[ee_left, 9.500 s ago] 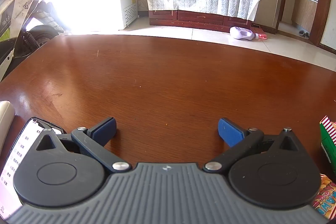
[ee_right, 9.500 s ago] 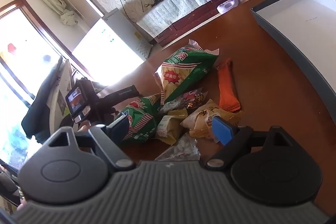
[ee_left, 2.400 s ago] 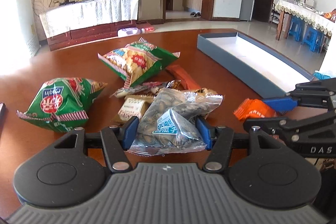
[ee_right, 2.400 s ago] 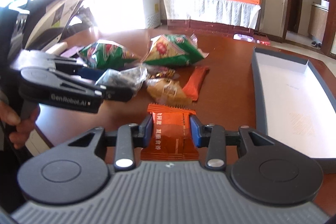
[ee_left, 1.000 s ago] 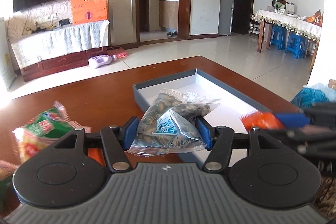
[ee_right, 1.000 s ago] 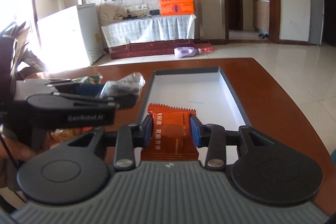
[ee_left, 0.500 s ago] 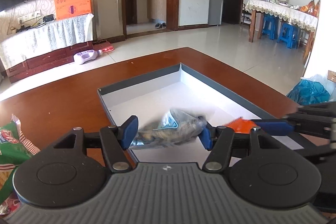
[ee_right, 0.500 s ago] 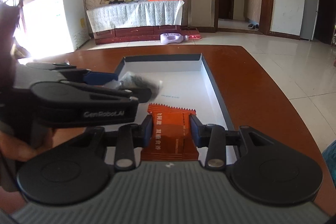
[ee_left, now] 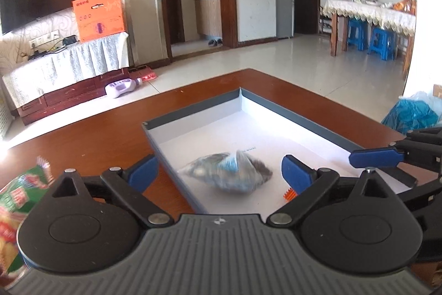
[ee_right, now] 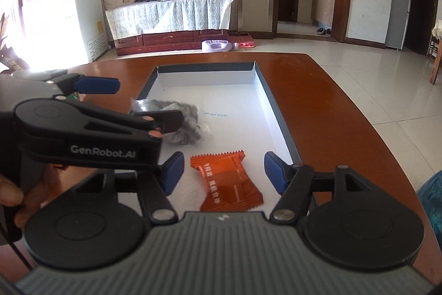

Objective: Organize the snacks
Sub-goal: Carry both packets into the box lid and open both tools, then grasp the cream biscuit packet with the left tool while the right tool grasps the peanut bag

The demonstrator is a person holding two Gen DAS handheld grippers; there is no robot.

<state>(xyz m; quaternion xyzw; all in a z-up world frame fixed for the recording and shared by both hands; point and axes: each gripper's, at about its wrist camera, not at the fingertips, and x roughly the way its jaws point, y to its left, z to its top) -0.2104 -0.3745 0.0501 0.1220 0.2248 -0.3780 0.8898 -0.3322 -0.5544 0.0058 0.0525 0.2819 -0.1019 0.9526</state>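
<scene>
The clear plastic packet of dark seeds (ee_left: 229,174) lies blurred inside the shallow grey-walled white tray (ee_left: 193,105), just ahead of the left gripper (ee_left: 219,173), whose jaws are spread. The flat orange foil wrapper (ee_right: 226,180) rests in the tray between the right gripper's (ee_right: 223,173) spread fingers. Pulling back low could snag or drag either snack out. Half a second ago both were pinched.

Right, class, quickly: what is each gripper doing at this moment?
Left gripper: open, holding nothing; the clear seed packet is in the box.
Right gripper: open, holding nothing; the orange packet lies in the box.
</scene>
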